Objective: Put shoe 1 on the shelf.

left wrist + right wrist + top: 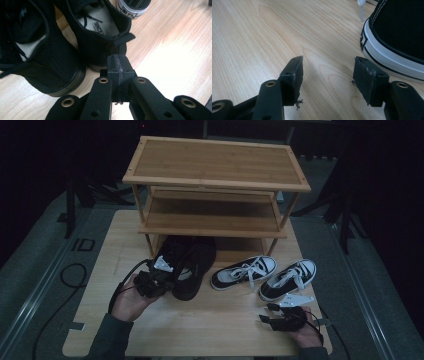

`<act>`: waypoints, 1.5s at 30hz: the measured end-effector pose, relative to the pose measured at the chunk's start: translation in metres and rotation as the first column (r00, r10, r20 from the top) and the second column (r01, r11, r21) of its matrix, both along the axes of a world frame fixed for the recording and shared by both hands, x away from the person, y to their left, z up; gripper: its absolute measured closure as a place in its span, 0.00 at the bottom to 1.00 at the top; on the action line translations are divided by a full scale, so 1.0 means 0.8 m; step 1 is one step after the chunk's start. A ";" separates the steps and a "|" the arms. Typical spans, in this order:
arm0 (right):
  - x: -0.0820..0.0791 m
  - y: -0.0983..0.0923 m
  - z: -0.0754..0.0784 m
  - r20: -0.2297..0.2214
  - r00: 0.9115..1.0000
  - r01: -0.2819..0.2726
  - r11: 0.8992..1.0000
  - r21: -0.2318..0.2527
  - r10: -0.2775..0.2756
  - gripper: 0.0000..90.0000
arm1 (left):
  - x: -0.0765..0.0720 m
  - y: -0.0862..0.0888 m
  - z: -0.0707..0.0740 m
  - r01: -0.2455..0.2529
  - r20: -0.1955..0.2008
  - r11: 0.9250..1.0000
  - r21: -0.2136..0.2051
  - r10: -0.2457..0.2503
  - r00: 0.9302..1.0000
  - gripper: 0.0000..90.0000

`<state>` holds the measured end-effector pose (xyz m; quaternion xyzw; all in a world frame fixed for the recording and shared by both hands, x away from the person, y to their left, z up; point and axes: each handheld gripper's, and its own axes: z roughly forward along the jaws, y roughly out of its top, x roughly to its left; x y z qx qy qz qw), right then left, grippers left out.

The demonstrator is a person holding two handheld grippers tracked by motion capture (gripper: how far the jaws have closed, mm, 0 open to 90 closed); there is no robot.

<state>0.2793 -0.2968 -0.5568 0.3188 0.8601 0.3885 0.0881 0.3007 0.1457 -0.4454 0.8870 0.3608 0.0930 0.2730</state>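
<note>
A pair of black high-top shoes [192, 262] stands on the wooden table [200, 330] in front of the rack. In the left gripper view their heels face me, one shoe [37, 57] at left and the other [100, 37] in the middle. My left gripper [117, 62] is shut, pad against pad, with its tips right at the heel of the middle shoe, below its pull tab [123, 38]; I see nothing pinched between the pads. In the high view the left gripper [170, 274] sits at the near side of the pair. My right gripper [267, 314] rests open near the table's front right, with bare wood between its jaws [328, 67].
Two black-and-white sneakers [243, 271] [288, 279] lie right of the black pair, the nearer one's heel [397, 37] close to my right gripper. A three-tier wooden shoe rack [215, 185] stands at the back. Cables trail off the table's left edge.
</note>
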 end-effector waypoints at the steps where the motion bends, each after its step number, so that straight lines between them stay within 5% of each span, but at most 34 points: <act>1: 0.000 0.000 0.000 -0.001 1.000 0.001 1.000 0.000 -0.001 0.45 | 0.000 0.000 -0.005 -0.004 -0.006 1.000 0.001 0.004 1.000 1.00; 25: 0.000 -0.001 0.001 -0.001 1.000 0.005 1.000 0.000 -0.005 0.45 | 0.001 -0.005 -0.059 0.022 -0.064 0.999 0.030 -0.020 0.998 1.00; 45: 0.000 -0.001 0.001 -0.001 1.000 0.005 1.000 -0.001 -0.005 0.45 | 0.014 -0.017 -0.083 0.001 -0.079 0.999 0.043 0.002 0.997 1.00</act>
